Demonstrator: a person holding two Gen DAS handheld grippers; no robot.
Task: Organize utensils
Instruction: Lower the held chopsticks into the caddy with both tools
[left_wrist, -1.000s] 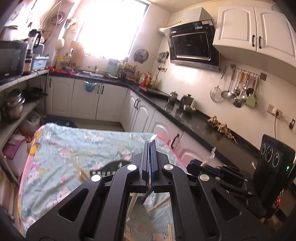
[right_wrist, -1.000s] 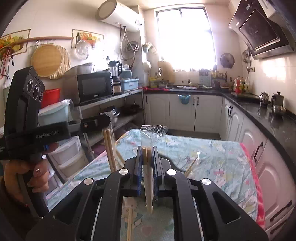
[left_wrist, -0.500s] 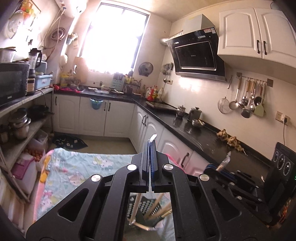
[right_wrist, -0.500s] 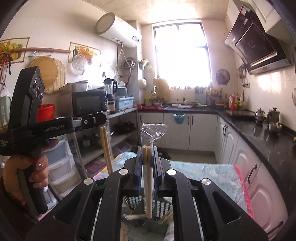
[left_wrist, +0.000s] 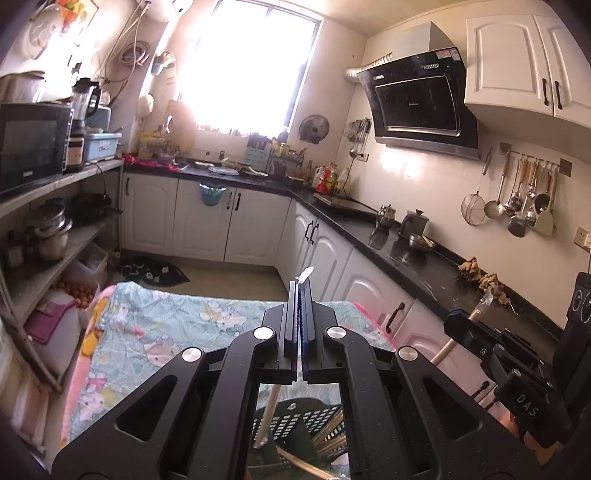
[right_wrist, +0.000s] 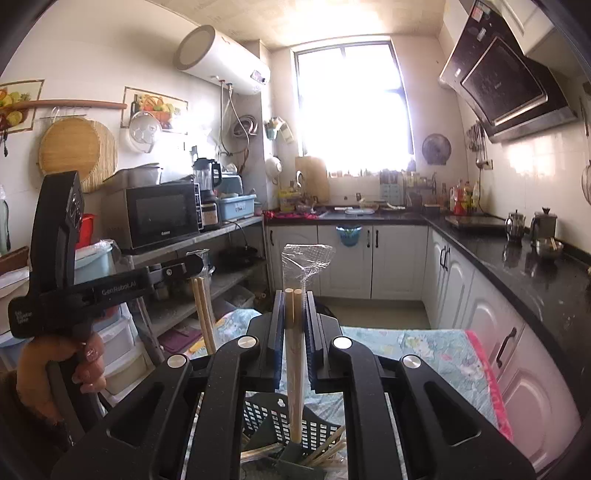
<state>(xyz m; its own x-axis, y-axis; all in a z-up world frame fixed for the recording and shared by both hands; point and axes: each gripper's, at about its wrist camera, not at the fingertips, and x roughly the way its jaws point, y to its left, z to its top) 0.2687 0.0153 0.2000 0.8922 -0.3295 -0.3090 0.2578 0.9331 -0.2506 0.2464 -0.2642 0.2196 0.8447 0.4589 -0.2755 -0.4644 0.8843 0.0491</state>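
In the right wrist view my right gripper (right_wrist: 293, 295) is shut on a pair of wooden chopsticks (right_wrist: 295, 369) standing upright, with a clear plastic wrapper (right_wrist: 306, 258) on their top end. Their lower tips hang over a black perforated basket (right_wrist: 273, 417). My left gripper (left_wrist: 300, 286) is shut, and a scrap of plastic wrapper (left_wrist: 306, 274) pokes out of its tip. A second wrapped pair of chopsticks (left_wrist: 269, 410) dangles under it above the basket (left_wrist: 295, 421). From the right wrist view a hand (right_wrist: 55, 362) holds that left gripper (right_wrist: 192, 267) to the left, its chopsticks (right_wrist: 205, 317) hanging down.
Several loose chopsticks (right_wrist: 325, 454) lie in the basket. The table wears a floral cloth (left_wrist: 147, 332) with a pink edge. Shelves with a microwave (right_wrist: 162, 218) stand to the left. A black counter (right_wrist: 517, 258) over white cabinets runs along the right.
Both grippers have carried their chopsticks up and back along the table. The black basket has come into view under them. Neither grip has changed.
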